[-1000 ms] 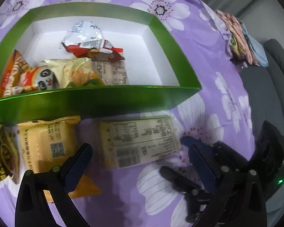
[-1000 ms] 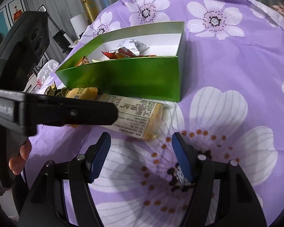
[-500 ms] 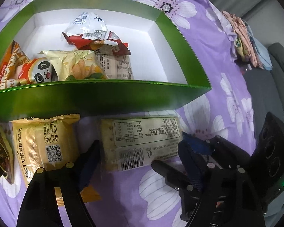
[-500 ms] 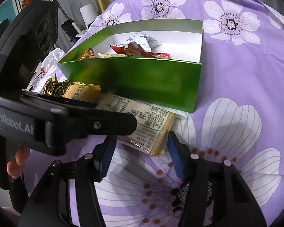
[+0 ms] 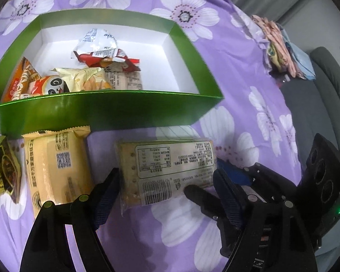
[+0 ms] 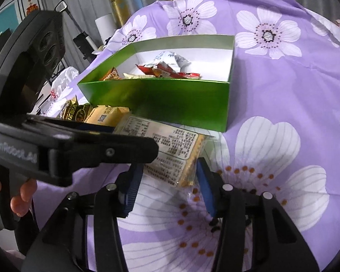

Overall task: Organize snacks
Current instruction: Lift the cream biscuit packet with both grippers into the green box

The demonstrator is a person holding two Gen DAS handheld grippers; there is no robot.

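The cracker pack [image 5: 167,170] lies on the purple cloth [image 5: 238,68] just before our green box [image 5: 115,111]. Our left gripper [image 5: 165,195] and right gripper [image 6: 167,181] both straddle it, fingers apart. A yellow packet [image 5: 56,167] sits beside.

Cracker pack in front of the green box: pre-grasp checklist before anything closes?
1. Right hand-held gripper astride the cracker pack end: ok, open, a finger on each side.
2. Left hand-held gripper on the same pack: not ok, both straddle it; only one should close.
3. Fingers touching the wrapper: cannot tell.
4. Yellow snack pack clear of the left one's fingers: not ok, one finger sits right beside it.
5. Green box has room: ok, bare white floor on its right side.
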